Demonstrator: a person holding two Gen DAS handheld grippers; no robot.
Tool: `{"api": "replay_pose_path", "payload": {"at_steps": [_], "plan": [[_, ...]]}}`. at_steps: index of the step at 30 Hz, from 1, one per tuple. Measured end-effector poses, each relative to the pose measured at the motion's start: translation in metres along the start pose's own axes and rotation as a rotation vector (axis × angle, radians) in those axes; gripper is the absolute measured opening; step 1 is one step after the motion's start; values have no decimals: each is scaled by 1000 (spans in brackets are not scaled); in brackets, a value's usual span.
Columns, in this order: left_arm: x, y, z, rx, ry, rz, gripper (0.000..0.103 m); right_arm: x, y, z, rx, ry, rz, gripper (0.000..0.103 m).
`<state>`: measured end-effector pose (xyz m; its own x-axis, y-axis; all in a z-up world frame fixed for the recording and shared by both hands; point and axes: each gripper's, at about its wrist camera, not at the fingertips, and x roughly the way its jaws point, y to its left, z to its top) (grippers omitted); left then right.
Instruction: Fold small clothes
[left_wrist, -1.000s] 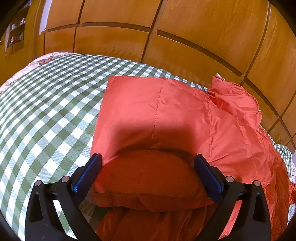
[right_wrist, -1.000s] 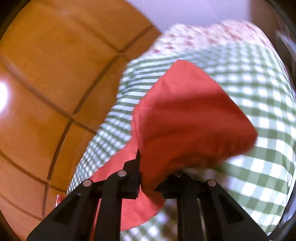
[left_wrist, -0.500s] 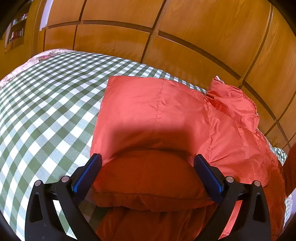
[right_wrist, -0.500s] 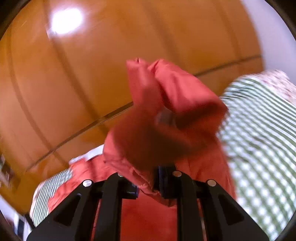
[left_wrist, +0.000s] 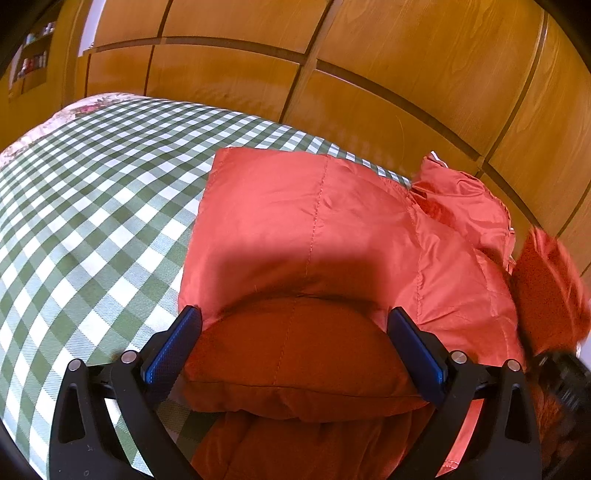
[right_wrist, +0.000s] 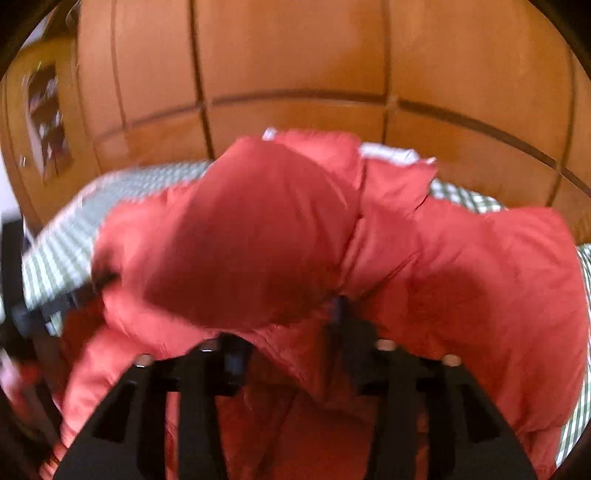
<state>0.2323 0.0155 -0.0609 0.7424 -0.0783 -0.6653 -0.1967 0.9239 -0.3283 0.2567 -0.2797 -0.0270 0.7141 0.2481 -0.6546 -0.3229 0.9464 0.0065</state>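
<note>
A puffy red jacket (left_wrist: 317, 236) lies on the green-and-white checked bed cover (left_wrist: 92, 206). My left gripper (left_wrist: 293, 339) is open, its blue-padded fingers (left_wrist: 173, 343) straddling a folded red part without pinching it. My right gripper (right_wrist: 286, 339) shows in its own blurred view, its fingers spread with a lifted red sleeve (right_wrist: 258, 236) draped over and between them; whether they still pinch it is unclear. That sleeve also shows at the right edge of the left wrist view (left_wrist: 546, 291).
Wooden wardrobe panels (left_wrist: 369, 74) stand right behind the bed. A floral bed edge (left_wrist: 88, 107) shows at far left. A shelf niche (left_wrist: 33, 62) is at the upper left.
My right gripper has swung round with the sleeve over the jacket body and now faces the wardrobe; its fingers look wider apart than before. My left gripper has stayed in place.
</note>
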Motion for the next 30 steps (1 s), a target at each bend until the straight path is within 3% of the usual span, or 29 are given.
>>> {"api": "replay_pose_path", "payload": {"at_steps": [1,3,6,10,12,14,17,19,23,30], "plan": [[1,0,1,-1,2,-2,99,-1,2,-1,-3,0,11,62],[2,1,1,-4,5,-3,99,-10,-1,-2,6,-23,56,100],[2,1,1,-9,6,-8,99,-27,-12,-8,20,-35,78,101],[-1,2,1,-21,-1,-14,99,-64,-37,-15,101,-118,21,101],[-7,3,3,-39,1,-12,99,-82,-58,-22,182,-176,-51,101],[-22,3,6,-58,-12,-50,99,-98,-85,-32,274,-197,-198,101],[-63,-13,14,-78,-75,-150,99,-110,-115,-48,386,-154,-378,101],[-82,-30,21,-66,-93,-214,99,-110,-135,-61,462,-120,-442,101],[-98,-75,34,13,-87,-310,99,-106,-157,-88,559,-96,-477,101],[-39,-160,26,152,111,-348,99,-98,-181,-117,680,-59,-392,101]]}}
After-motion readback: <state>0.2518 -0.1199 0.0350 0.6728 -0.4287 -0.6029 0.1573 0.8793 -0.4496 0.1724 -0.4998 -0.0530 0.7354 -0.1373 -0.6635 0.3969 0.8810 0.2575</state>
